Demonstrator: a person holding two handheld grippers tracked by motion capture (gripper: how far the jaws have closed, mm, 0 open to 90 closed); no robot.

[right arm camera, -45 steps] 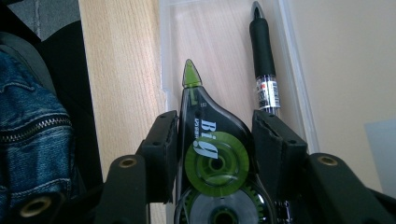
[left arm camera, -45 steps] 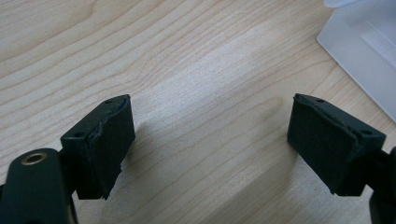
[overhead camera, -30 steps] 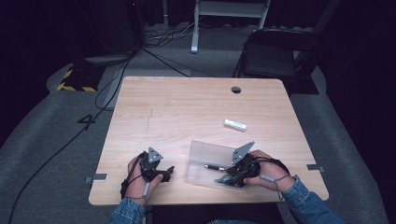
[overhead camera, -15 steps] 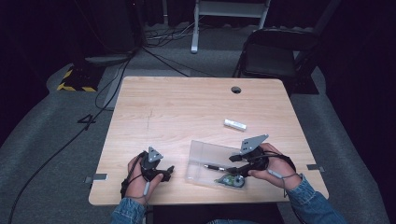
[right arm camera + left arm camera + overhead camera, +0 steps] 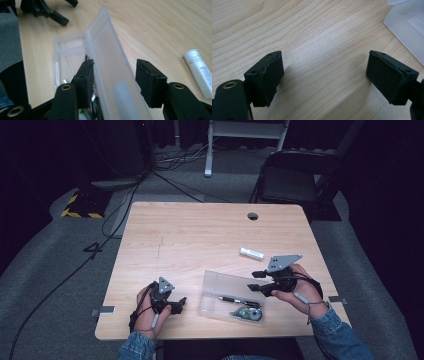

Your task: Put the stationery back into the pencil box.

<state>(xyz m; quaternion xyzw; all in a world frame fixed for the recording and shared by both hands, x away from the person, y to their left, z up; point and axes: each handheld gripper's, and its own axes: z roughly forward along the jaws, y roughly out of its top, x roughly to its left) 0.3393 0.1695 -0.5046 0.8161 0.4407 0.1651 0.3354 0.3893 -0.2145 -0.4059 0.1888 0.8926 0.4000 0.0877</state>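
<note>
Clear plastic case lies open on the bench, right gripper above it

The white tube's point(image 5: 198, 71) print is too small to read. The case point(image 5: 225, 292) lies near the front edge under the right gripper point(image 5: 256, 281), whose jaws, just opening, straddle its raised lid untouched. The left gripper point(image 5: 323, 77) rests released beside it.

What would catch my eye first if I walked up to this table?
Probably the clear plastic case lying open near the table's front edge, with a pen and a green tape dispenser inside. The right gripper hovers open above its lid, and a white tube lies just beyond.
</note>
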